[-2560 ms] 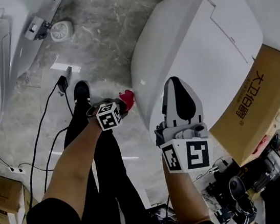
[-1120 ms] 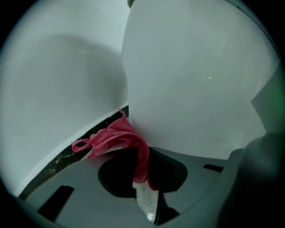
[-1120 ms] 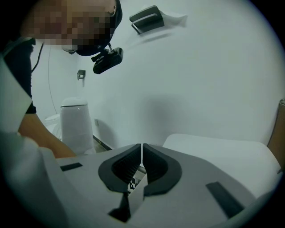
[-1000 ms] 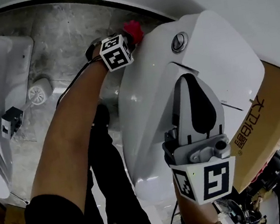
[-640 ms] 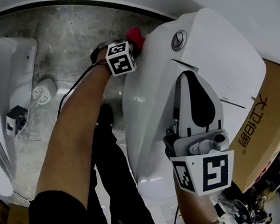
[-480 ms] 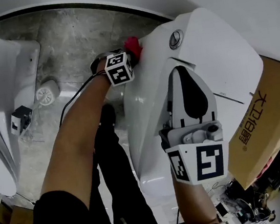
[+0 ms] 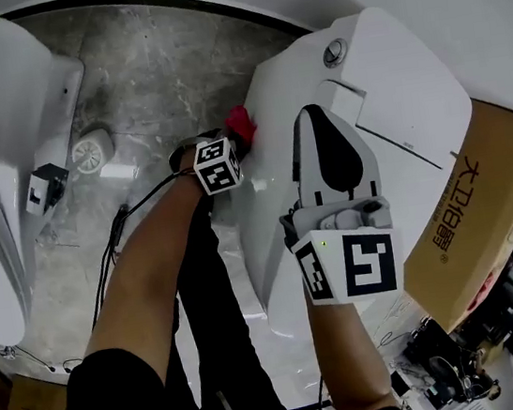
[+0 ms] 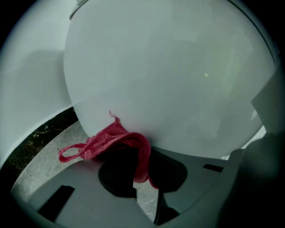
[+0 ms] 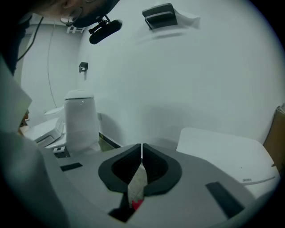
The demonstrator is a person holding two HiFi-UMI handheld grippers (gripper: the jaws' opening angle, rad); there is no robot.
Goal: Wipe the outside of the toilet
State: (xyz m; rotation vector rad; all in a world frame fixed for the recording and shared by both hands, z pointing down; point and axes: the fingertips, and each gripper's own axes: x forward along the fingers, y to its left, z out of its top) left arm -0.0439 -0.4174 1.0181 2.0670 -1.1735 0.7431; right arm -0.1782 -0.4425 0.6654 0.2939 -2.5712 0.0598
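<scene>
Head view: left gripper pins red cloth to the toilet at nine o'clock; right gripper closed, empty. Wiping looks underway, unfinished.

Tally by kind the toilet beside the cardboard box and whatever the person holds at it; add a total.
white ceramic toilet: 1
red mesh cloth: 1
grey two-jaw grippers, left gripper and right gripper: 2
Total: 4

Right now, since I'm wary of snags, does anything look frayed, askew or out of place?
The red cloth in the left hand-held gripper is frayed: one end strays out to the left as a loose loop, clear of the toilet. Nothing else stands out.
</scene>
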